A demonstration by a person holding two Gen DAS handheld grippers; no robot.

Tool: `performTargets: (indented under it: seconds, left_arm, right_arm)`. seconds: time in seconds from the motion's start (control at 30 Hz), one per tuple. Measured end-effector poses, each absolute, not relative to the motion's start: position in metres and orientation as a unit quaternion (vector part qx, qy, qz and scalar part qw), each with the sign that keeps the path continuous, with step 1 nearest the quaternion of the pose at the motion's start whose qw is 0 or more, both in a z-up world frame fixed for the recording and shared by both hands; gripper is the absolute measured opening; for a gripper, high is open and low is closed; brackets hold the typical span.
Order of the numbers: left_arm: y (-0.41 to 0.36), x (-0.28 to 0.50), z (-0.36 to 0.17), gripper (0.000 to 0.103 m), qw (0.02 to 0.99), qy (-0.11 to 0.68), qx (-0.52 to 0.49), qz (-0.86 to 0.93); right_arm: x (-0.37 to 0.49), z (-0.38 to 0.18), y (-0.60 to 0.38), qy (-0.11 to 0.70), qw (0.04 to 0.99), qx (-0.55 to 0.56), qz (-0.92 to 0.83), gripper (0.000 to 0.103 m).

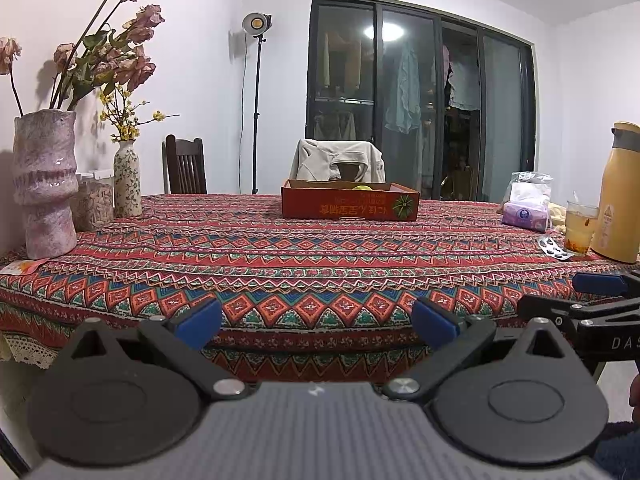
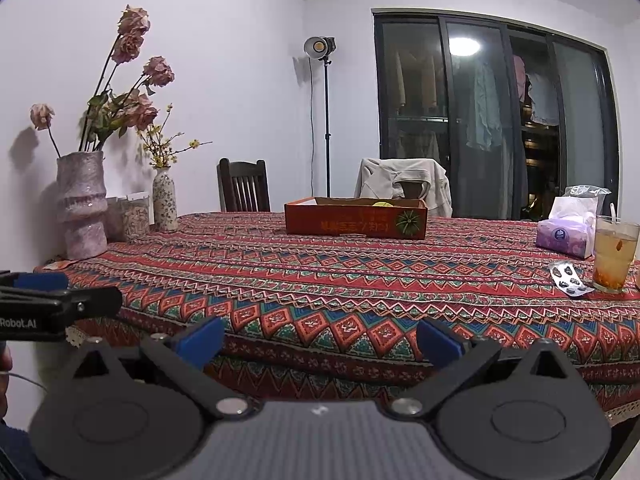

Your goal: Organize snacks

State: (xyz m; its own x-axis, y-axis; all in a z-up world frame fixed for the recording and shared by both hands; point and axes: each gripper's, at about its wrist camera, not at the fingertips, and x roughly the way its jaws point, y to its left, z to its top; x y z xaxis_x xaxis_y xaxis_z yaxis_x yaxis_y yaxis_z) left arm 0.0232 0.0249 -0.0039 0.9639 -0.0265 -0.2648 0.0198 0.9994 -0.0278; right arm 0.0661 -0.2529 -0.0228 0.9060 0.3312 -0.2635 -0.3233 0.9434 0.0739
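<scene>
Red shallow cardboard box (image 1: 350, 204) sits far across the patterned tablecloth (image 1: 280, 264). Left gripper (image 1: 316, 322) and right gripper (image 2: 318, 340): jaws apart, empty. Step: approach; next, reach forward.

A home dining room. The bench (image 1: 280, 264) wears a red patterned cloth with a lace edge. At ten o'clock stand a pink vase of dried roses (image 1: 44, 184) and a slim flowered vase (image 1: 127, 178). At twelve o'clock a jacket hangs over a chair (image 1: 338, 160), a second wooden chair (image 1: 186, 166) beside it. Behind, glass doors (image 1: 420, 96) show hanging laundry. At two o'clock sit a tissue pack (image 1: 524, 214) and a drink glass (image 1: 580, 226).
</scene>
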Motion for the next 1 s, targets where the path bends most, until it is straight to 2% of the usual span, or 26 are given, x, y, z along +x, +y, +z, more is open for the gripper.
performTargets:
  seconds: [1.0]
  left_arm:
    - [0.0251, 0.0218, -0.0042, 0.103, 0.991, 0.129, 0.000, -0.016]
  right_arm:
    - [0.0671, -0.0264, -0.2504, 0.138, 0.977, 0.020, 0.164, 0.103]
